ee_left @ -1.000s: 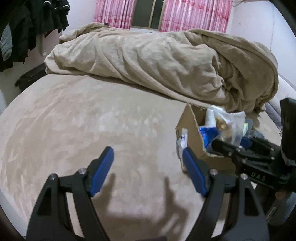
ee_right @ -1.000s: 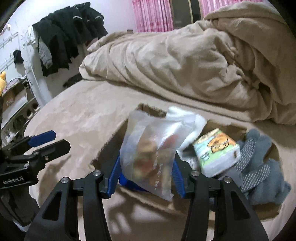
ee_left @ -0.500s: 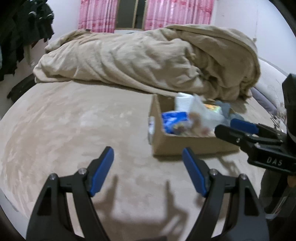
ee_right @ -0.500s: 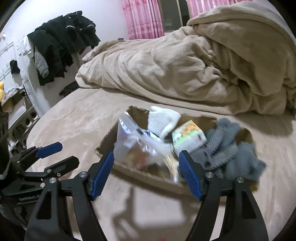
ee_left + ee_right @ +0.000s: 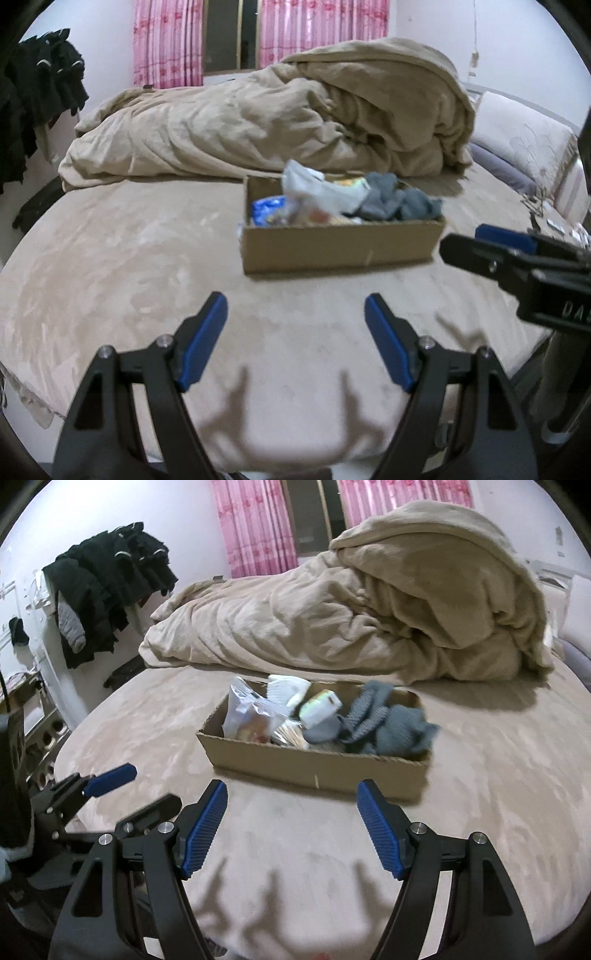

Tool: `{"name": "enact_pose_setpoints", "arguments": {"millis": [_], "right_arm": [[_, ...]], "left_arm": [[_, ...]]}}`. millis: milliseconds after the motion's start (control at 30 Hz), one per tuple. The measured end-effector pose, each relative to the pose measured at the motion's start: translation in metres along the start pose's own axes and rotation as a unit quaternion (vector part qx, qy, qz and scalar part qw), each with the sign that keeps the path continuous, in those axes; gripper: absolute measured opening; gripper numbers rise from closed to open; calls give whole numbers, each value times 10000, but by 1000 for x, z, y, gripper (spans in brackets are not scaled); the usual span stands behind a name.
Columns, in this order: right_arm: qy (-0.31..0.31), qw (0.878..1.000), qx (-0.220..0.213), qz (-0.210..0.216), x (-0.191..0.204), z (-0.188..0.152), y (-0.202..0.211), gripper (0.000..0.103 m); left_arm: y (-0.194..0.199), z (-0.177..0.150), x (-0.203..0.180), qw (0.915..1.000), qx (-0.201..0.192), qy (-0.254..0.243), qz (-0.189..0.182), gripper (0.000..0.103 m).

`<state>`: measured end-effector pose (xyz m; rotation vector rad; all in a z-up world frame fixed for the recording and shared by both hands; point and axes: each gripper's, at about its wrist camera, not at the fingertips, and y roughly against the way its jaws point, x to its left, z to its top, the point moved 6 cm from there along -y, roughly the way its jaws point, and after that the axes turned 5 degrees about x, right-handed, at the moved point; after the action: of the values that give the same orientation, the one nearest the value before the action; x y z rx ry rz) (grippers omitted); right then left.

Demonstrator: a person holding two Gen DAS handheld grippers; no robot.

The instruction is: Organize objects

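A shallow cardboard box (image 5: 343, 245) (image 5: 321, 766) sits on the beige bed. In it lie a clear plastic snack bag (image 5: 245, 716) (image 5: 314, 192), grey gloves (image 5: 391, 723) (image 5: 399, 201), a tissue pack (image 5: 319, 707), a white cloth (image 5: 286, 688) and a blue packet (image 5: 267, 208). My left gripper (image 5: 295, 334) is open and empty, well back from the box. My right gripper (image 5: 291, 821) is open and empty, just short of the box's near wall. It also shows in the left wrist view (image 5: 491, 245), at the right.
A heaped beige duvet (image 5: 280, 114) (image 5: 354, 609) lies behind the box. Dark clothes (image 5: 110, 583) hang at the left wall. Pillows (image 5: 524, 144) lie at the right. The bed edge (image 5: 44, 402) is close below the grippers.
My right gripper has let go of the snack bag, which now lies in the box, and opened wide. Both grippers have drawn back from the box.
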<state>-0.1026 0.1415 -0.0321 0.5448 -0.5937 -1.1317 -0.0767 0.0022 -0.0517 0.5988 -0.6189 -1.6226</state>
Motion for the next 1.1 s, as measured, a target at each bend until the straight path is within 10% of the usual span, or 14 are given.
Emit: {"name": "enact_pose_setpoints", "arguments": {"millis": [1100], "right_arm": [[-13, 9992, 17, -403, -14, -25, 8, 76]], "left_arm": [[6, -5, 6, 9993, -21, 357, -70, 88]]}}
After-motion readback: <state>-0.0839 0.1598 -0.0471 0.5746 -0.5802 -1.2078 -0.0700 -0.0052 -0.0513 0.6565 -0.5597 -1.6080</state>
